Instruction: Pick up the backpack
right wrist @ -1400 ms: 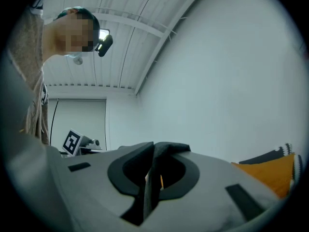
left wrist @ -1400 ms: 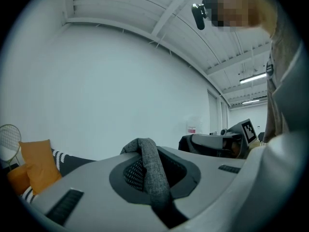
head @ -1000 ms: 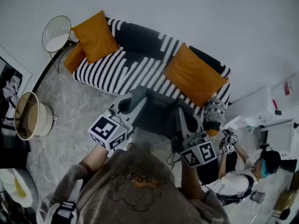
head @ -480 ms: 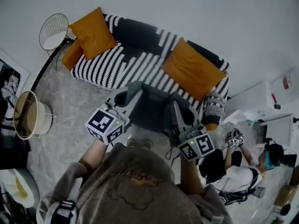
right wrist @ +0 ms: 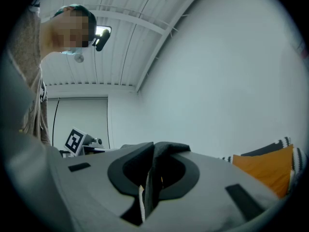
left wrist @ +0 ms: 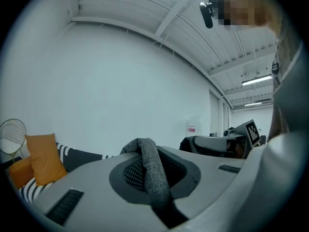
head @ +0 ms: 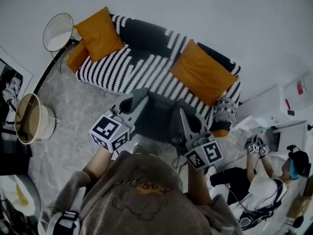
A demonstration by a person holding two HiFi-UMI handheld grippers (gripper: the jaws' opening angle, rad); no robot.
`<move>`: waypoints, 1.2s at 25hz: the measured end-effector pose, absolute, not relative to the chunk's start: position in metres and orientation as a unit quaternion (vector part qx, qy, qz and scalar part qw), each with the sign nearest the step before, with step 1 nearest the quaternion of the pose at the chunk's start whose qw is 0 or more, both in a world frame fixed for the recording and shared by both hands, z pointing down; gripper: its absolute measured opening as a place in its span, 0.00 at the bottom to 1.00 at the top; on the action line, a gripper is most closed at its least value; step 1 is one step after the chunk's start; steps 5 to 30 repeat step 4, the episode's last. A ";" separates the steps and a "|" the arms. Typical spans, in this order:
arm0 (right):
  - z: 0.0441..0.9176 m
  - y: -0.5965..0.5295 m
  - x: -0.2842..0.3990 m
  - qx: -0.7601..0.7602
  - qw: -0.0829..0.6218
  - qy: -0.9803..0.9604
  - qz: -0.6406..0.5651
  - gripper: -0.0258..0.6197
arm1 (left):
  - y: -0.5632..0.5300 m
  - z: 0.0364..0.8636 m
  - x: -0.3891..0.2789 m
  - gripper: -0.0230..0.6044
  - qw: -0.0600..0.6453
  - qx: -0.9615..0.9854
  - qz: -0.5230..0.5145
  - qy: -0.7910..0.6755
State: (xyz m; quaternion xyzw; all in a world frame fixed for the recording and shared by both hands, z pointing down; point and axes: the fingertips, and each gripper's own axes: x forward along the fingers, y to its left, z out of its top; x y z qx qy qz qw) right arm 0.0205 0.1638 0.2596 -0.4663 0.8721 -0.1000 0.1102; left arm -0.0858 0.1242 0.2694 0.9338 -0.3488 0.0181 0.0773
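Note:
In the head view the dark grey backpack (head: 157,115) hangs off the floor between my two grippers, in front of the sofa. My left gripper (head: 139,98) is shut on a grey woven strap (left wrist: 149,166) of the backpack, which loops up over the jaws in the left gripper view. My right gripper (head: 180,115) is shut on a dark fold of the backpack's fabric (right wrist: 159,151), pinched upright between the jaws. Both grippers point about level. The lower part of the backpack is hidden behind the grippers and my arms.
A black-and-white striped sofa (head: 146,67) with orange cushions (head: 201,73) stands right behind the backpack. A wire side table (head: 57,32) and a round basket (head: 30,120) are at the left. Another person (head: 264,190) with grippers sits at the lower right by white furniture (head: 274,106).
Both grippers and the backpack have stayed nearly in place. The other person at the lower right has shifted further right and raised their grippers.

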 end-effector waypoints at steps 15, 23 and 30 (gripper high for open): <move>0.261 0.168 0.022 -0.465 0.111 0.873 -0.102 0.08 | 0.127 0.271 -0.084 0.09 0.080 0.933 0.018 -0.350; 0.261 0.168 0.022 -0.465 0.111 0.873 -0.102 0.08 | 0.127 0.271 -0.084 0.09 0.080 0.933 0.018 -0.350; 0.261 0.168 0.022 -0.465 0.111 0.873 -0.102 0.08 | 0.127 0.271 -0.084 0.09 0.080 0.933 0.018 -0.350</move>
